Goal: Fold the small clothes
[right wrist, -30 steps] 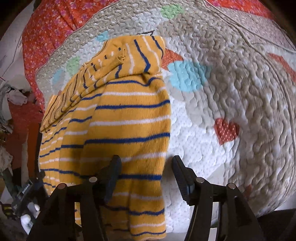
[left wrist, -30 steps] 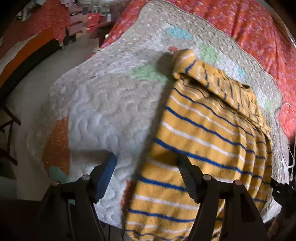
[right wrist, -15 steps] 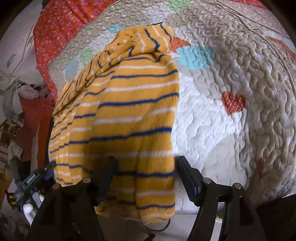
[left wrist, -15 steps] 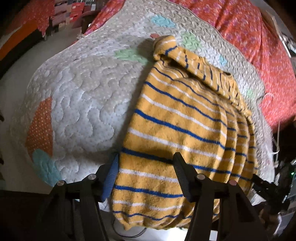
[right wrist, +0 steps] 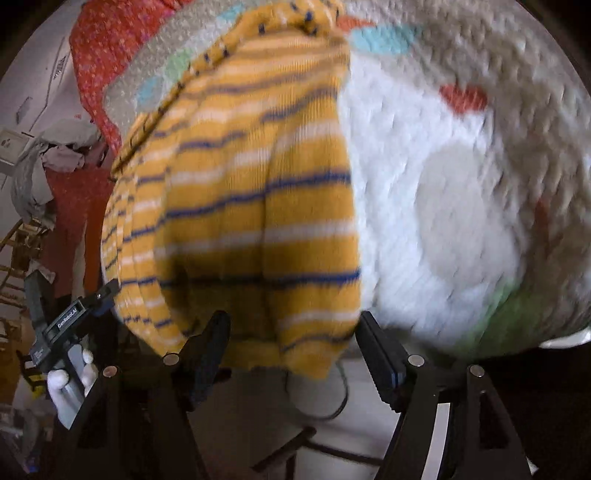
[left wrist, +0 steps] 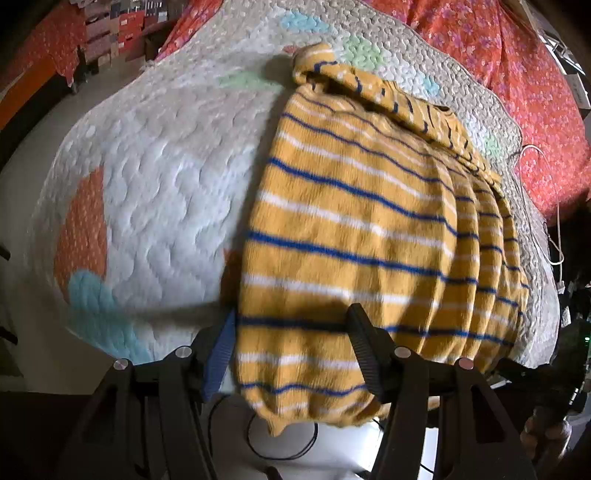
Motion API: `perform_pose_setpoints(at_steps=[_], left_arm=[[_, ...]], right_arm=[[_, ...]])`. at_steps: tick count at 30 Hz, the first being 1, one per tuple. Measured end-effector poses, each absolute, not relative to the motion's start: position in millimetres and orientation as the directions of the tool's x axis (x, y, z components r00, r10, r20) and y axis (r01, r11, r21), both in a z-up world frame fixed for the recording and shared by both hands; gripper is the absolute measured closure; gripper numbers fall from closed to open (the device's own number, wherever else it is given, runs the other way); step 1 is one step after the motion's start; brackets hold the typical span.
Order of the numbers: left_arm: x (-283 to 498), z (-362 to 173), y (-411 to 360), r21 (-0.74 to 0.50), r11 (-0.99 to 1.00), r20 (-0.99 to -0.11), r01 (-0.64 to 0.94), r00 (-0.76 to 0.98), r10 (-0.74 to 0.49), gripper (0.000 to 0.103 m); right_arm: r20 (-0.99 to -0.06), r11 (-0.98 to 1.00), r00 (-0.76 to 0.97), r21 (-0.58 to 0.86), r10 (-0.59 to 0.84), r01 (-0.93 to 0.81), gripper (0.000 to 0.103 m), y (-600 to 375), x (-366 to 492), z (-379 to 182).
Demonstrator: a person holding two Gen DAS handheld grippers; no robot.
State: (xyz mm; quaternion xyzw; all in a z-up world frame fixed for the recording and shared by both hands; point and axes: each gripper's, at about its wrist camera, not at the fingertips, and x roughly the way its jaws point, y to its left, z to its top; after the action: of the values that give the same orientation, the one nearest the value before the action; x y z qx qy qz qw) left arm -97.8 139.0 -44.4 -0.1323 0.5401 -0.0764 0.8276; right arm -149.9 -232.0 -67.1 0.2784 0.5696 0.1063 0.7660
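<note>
A yellow knit sweater [left wrist: 354,229] with blue and white stripes lies on a white quilted bedcover [left wrist: 155,177], its hem hanging over the near edge. My left gripper [left wrist: 291,350] is open, its fingers on either side of the hem's left corner. In the right wrist view the same sweater [right wrist: 258,206] is blurred. My right gripper [right wrist: 295,354] is open, its fingers on either side of the hem's right corner. The left gripper [right wrist: 70,317] also shows at the far left there.
The quilt [right wrist: 461,184] has coloured patches and lies over a red floral sheet [left wrist: 517,74]. A cable [left wrist: 280,443] lies on the pale floor below the hem. Shelves and boxes [left wrist: 110,26] stand far left. A pile of clothes [right wrist: 48,162] sits at the left.
Both grippers have dropped lower and come in towards the bed edge. The sweater's hem now sits between the fingers of each one. Both stay open.
</note>
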Motion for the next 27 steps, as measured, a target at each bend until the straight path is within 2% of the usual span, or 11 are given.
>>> perform_pose_setpoints(at_steps=[6,11,14,15,16,17,18,20,23,27], left_arm=[[-115,-52,140,-0.302,0.953,-0.887,-0.017,0.372,-0.274,0.044],[-127,-66,138,-0.316,0.949,-0.902,-0.002,0.310,-0.300,0.029],[-131,-77,132,-0.303,0.953,-0.917,0.021,0.264,-0.298,0.028],[-132,-80,131,-0.311,0.950,-0.920,0.025,0.244,-0.307,0.031],[-132,-82,130,-0.332,0.943,-0.917,0.029,0.225,-0.330,0.039],[-132,-84,131,-0.366,0.930,-0.910,0.025,0.202,-0.363,0.063],[-132,-85,134,-0.402,0.916,-0.899,0.004,0.185,-0.396,0.076],[-135,-83,143,-0.462,0.885,-0.876,-0.052,0.182,-0.447,0.087],[-144,-75,153,-0.495,0.863,-0.859,-0.103,0.209,-0.467,0.089],[-161,-44,159,-0.525,0.845,-0.833,-0.102,0.262,-0.487,0.090]], right_arm=[[-0.843,0.858,0.282,0.502,0.457,0.109,0.028,-210,-147,-80],[-0.864,0.883,0.273,0.460,0.423,0.088,0.028,-203,-143,-85],[-0.861,0.873,0.262,0.476,0.437,0.108,0.028,-200,-140,-95],[-0.856,0.867,0.264,0.486,0.445,0.113,0.028,-200,-141,-97],[-0.851,0.861,0.265,0.496,0.454,0.116,0.028,-200,-140,-98],[-0.845,0.854,0.262,0.507,0.467,0.115,0.038,-200,-140,-98],[-0.831,0.840,0.259,0.531,0.492,0.109,0.060,-201,-141,-96],[-0.801,0.808,0.254,0.580,0.542,0.107,0.084,-205,-143,-90],[-0.800,0.812,0.260,0.577,0.541,0.087,0.089,-206,-147,-74],[-0.752,0.777,0.307,0.627,0.583,0.060,0.090,-216,-155,-44]])
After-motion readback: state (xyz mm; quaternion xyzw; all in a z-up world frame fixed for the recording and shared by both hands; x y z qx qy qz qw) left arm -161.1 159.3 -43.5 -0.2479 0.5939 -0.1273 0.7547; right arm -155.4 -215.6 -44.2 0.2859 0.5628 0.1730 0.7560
